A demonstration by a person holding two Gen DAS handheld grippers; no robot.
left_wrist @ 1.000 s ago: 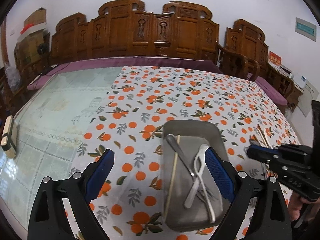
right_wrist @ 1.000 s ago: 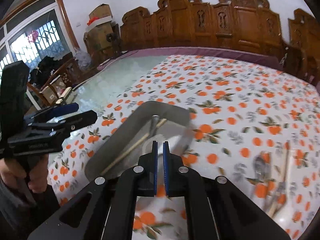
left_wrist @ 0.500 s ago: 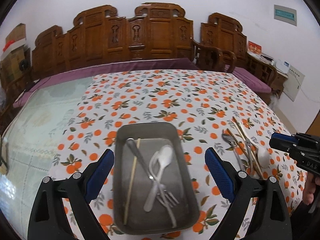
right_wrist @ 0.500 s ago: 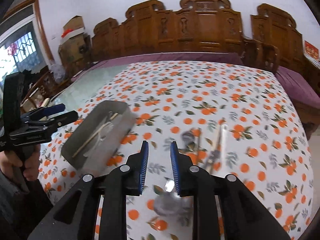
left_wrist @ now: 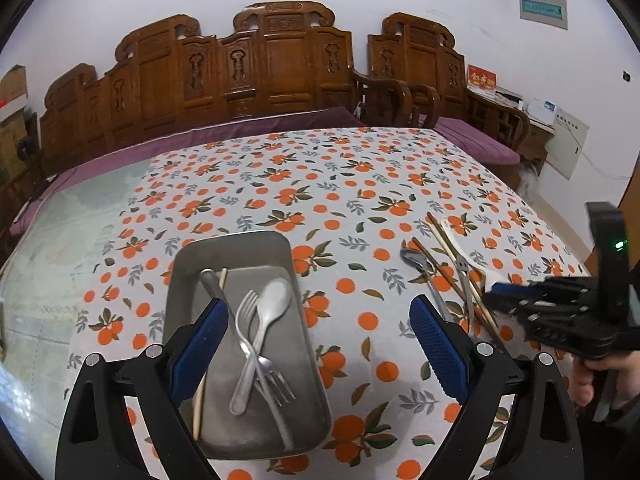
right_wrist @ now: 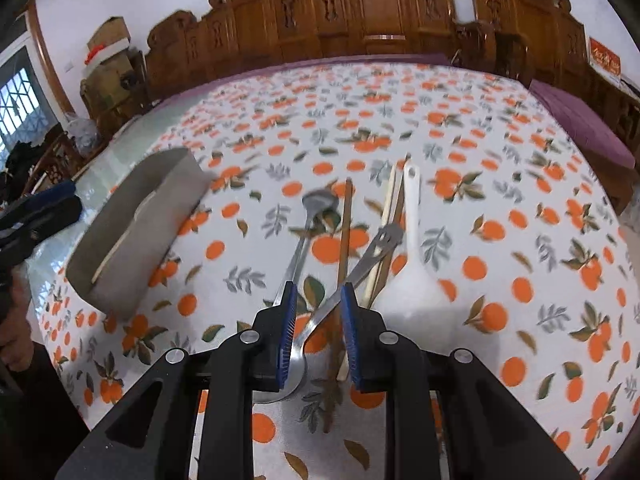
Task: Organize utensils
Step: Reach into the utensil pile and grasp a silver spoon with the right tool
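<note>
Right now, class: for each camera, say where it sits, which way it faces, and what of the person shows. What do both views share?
Left wrist: sits on the left gripper, open, looking along its fingers over the tray; the right gripper and a hand show at right.
Right wrist: sits on the right gripper, open over the loose utensils; a hand shows at left.
Shared: tray, loose utensils, tablecloth.

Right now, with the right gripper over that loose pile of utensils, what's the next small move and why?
Probably lower the right gripper a touch and close on the metal spoon handle crossing between its fingers. The gripper is open, the handle already sits in the gap, and the tray holding sorted cutlery waits to the left. The chopsticks lie close, so it should close only on the handle.
</note>
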